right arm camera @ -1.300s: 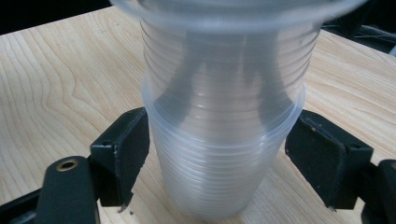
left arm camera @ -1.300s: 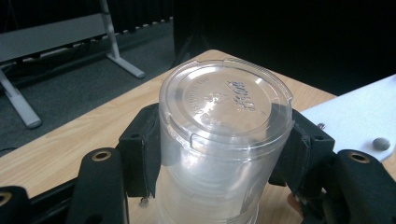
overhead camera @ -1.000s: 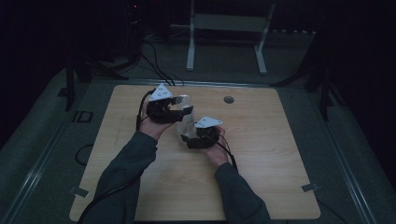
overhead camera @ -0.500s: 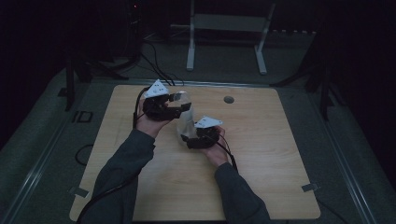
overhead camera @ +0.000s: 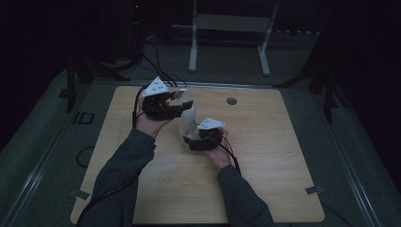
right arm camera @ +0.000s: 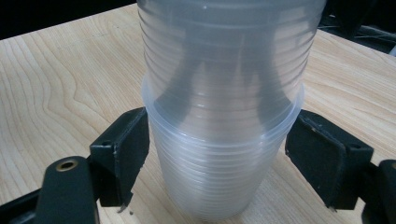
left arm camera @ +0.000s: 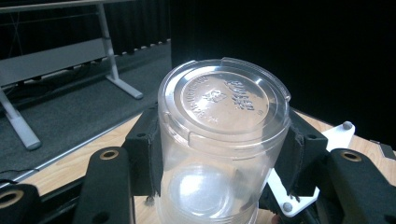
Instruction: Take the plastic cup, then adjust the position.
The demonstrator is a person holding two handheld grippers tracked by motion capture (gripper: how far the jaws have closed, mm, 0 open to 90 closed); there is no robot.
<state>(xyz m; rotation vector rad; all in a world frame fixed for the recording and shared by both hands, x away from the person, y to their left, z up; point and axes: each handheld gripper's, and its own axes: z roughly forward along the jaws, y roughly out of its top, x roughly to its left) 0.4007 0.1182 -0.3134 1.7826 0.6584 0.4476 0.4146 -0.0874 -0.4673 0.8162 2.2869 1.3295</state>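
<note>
You work at a pale wooden table [overhead camera: 265,179] in a dark room, a metal frame [overhead camera: 229,38] behind its far edge. Your left tongs [left arm camera: 219,158], just closing, clamp the stacked clear cups [overhead camera: 187,124] near the far-left middle; your right tongs [right arm camera: 219,163] grip them lower down.
</note>
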